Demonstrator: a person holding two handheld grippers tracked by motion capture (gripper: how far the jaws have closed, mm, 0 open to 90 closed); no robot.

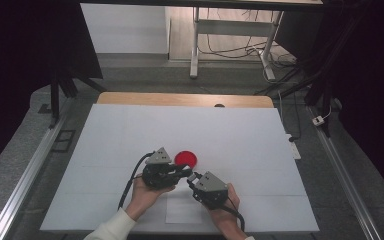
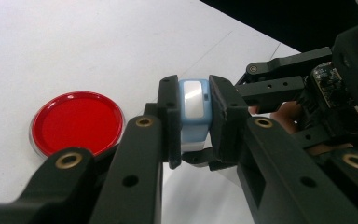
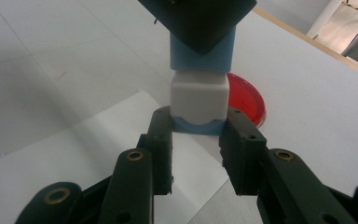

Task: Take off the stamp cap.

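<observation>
The left gripper squeezes a small blue-and-white block above the table — the red dish sits at its 12 o'clock. The right gripper closes on the block's lower end — a pull or hand-over looks started, not finished.

The table is big and white. A strip of light wood shows along its far edge. A round red dish lies flat on the table, a little left of the middle and toward the near side. A white sheet of paper lies flat near the front edge, nearer than the dish. Thin straight lines cross the white top.
</observation>
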